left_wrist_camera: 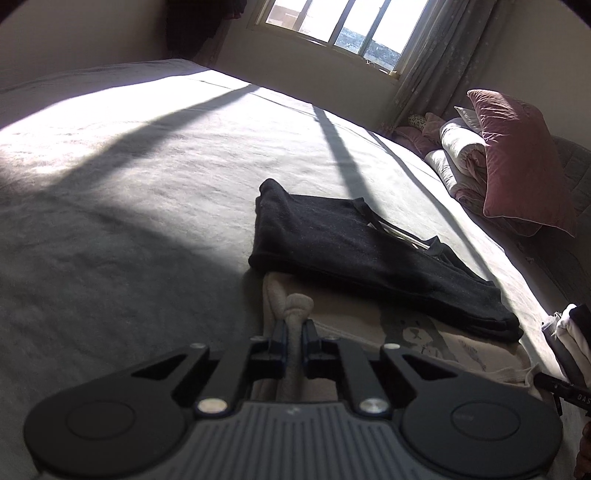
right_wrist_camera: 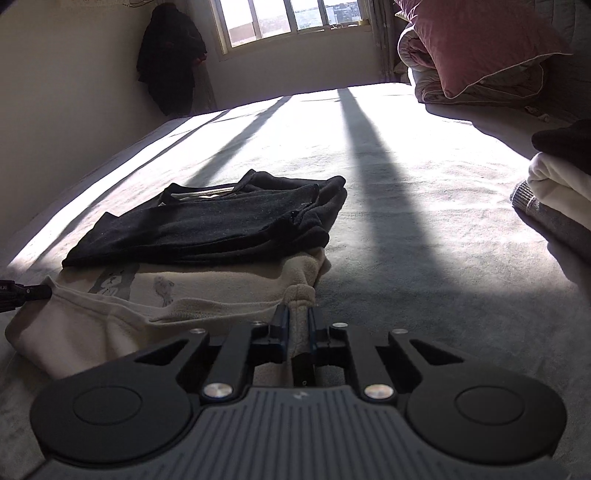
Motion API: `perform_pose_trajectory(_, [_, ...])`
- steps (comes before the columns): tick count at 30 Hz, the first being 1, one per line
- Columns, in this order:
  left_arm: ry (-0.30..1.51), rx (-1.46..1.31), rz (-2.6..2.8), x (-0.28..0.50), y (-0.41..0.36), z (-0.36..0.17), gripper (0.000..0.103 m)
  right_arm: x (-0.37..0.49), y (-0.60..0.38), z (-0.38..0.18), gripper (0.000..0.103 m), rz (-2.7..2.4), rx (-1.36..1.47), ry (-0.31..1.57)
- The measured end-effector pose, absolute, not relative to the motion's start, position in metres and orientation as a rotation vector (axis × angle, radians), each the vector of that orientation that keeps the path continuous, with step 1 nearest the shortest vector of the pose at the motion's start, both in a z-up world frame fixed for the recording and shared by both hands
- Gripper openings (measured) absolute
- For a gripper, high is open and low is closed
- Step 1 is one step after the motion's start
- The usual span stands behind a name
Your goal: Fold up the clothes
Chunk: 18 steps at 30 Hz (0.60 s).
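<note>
**Both jaws pinched on the cream garment's near corners**

On the bed (left_wrist_camera: 155,192), close in front of both cameras, lies the cream sweatshirt (right_wrist_camera: 207,288), printed with a small bear and some grey lettering. It runs crosswise between the two hands, its long axis going from one gripper to the other. A folded black top (left_wrist_camera: 354,251) rests on its far part, covering the edge nearest the window (left_wrist_camera: 332,22).

Each near corner is bunched upward into a little peak of fleece. The left gripper (left_wrist_camera: 294,328) has its jaws drawn nearly together on one such peak, cloth standing up between the pads; the right gripper (right_wrist_camera: 297,325) grips the opposite corner the same way, narrow gap, fabric squeezed inside. Neither hand is nearer than the other: both are already on the garment, at opposite ends of the same edge. In the right wrist view the tip of the left gripper shows at the far left margin, touching the cream hem.

The coming move likely turns on carrying this held edge away from the cameras, toward the black top. Whether that top would slide or be folded in with it is hard to say from these low, distorted views.

Further off, a stack of folded clothes (right_wrist_camera: 554,192) sits to the right, and a pink pillow (left_wrist_camera: 517,158) leans on rolled bedding by the curtain.
</note>
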<state>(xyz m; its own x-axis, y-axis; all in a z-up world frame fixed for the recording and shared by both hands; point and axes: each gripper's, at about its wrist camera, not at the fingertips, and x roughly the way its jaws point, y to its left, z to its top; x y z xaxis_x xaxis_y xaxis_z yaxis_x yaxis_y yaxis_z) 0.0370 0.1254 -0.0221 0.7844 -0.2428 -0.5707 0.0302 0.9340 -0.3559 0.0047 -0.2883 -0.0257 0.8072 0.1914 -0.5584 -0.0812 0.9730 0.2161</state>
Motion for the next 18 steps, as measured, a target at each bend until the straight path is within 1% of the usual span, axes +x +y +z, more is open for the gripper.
perform_pose_trajectory(9, [0.515, -0.458, -0.130, 0.025, 0.143, -0.011, 0.007, -0.003, -0.305, -0.010, 0.009, 0.109, 0.310, 0.441])
perform_pose_trajectory(14, [0.583, -0.424, -0.109, 0.047, 0.133, -0.008, 0.007, 0.011, -0.304, -0.006, 0.009, 0.105, 0.307, 0.477])
perform_pose_trajectory(18, [0.595, -0.372, -0.091, 0.065, 0.125, -0.002, 0.007, 0.027, -0.303, -0.006, 0.009, 0.093, 0.299, 0.490])
